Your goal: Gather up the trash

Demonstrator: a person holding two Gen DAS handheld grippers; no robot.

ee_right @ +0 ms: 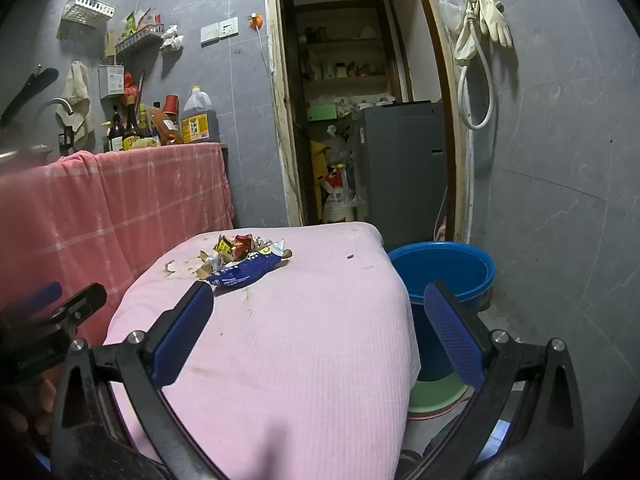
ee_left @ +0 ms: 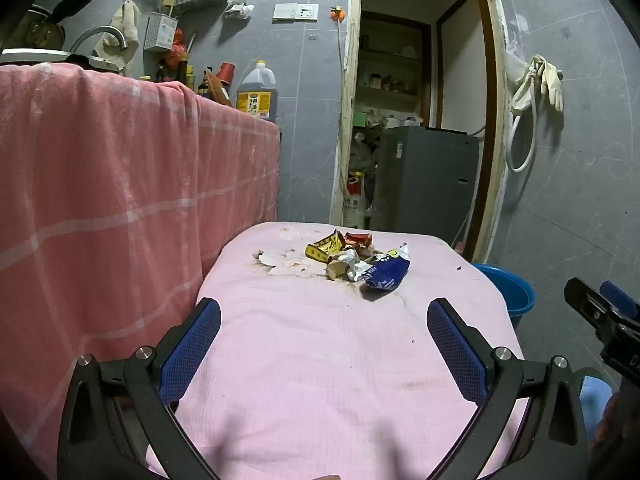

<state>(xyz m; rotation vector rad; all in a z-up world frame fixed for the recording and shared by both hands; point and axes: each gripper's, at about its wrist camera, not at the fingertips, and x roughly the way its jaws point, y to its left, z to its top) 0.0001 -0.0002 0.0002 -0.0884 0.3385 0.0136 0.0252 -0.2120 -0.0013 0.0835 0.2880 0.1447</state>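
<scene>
In the left wrist view, the left gripper [ee_left: 324, 320] hovers over the pink cloth [ee_left: 320, 360] with its jaws wide apart and nothing between them, and the pile of wrappers [ee_left: 356, 260] lies farther ahead on that cloth. In the right wrist view, the right gripper [ee_right: 320, 304] is likewise spread and empty, the wrappers [ee_right: 240, 260] lie ahead to its left, and a blue bucket [ee_right: 476, 280] stands beside the cloth's right edge.

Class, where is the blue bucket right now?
In the right wrist view, the blue bucket stands on the floor just right of the pink-covered table, near the doorway.
</scene>
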